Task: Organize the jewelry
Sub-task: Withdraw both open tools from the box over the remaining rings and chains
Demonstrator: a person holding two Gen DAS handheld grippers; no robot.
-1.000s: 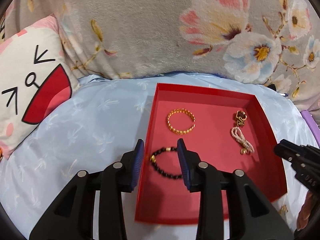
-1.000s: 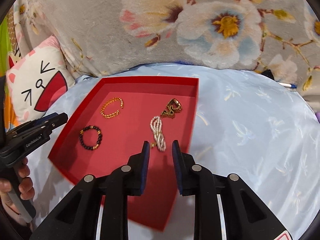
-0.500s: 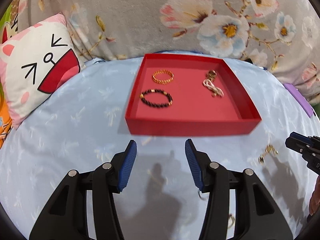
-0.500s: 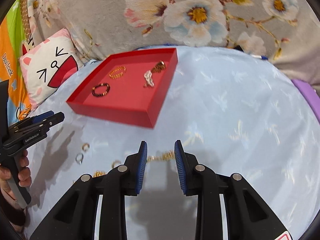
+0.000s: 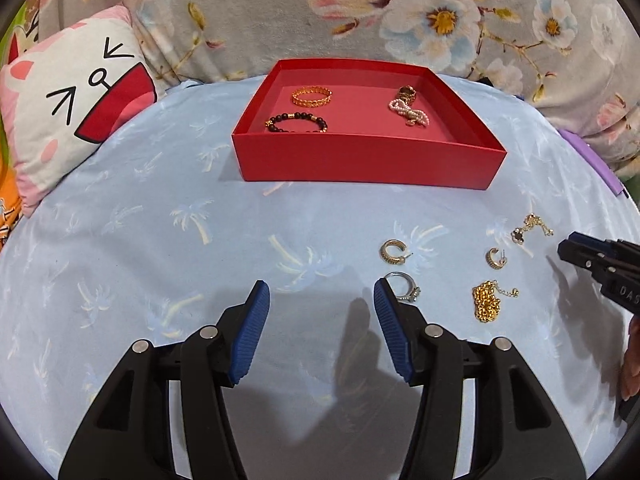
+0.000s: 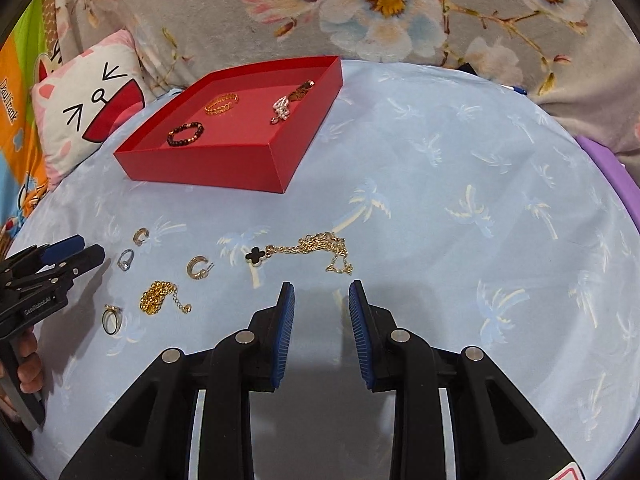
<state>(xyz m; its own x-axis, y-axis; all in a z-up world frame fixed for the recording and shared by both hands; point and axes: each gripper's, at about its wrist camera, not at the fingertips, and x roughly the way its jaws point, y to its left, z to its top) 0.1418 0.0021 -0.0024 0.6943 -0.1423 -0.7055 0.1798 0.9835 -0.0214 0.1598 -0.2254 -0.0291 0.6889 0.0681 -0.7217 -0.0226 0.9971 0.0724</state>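
Observation:
A red tray [image 5: 368, 156] [image 6: 208, 168] holds a gold bracelet [image 5: 311, 96], a black bead bracelet [image 5: 296, 123], a pearl piece [image 5: 408, 113] and a dark gold piece [image 5: 407, 93]. Loose on the blue cloth lie two gold hoop earrings [image 5: 393, 251] [image 5: 495, 258], a silver ring [image 5: 402, 286], a gold chain [image 5: 487, 305], a clover necklace [image 6: 304, 252] and another ring [image 6: 110, 319]. My left gripper [image 5: 320, 332] is open and empty, its right finger beside the silver ring. My right gripper [image 6: 321, 334] is open and empty, just short of the clover necklace.
A cat-face pillow [image 5: 72, 108] lies at the left. A floral blanket [image 5: 400, 12] runs along the back. A purple edge [image 6: 612, 176] shows at the right. Blue palm-print cloth [image 6: 460, 184] stretches to the right of the tray.
Both grippers have pulled back from over the tray to the near cloth. The loose jewelry has come into view. Both stay open and empty.

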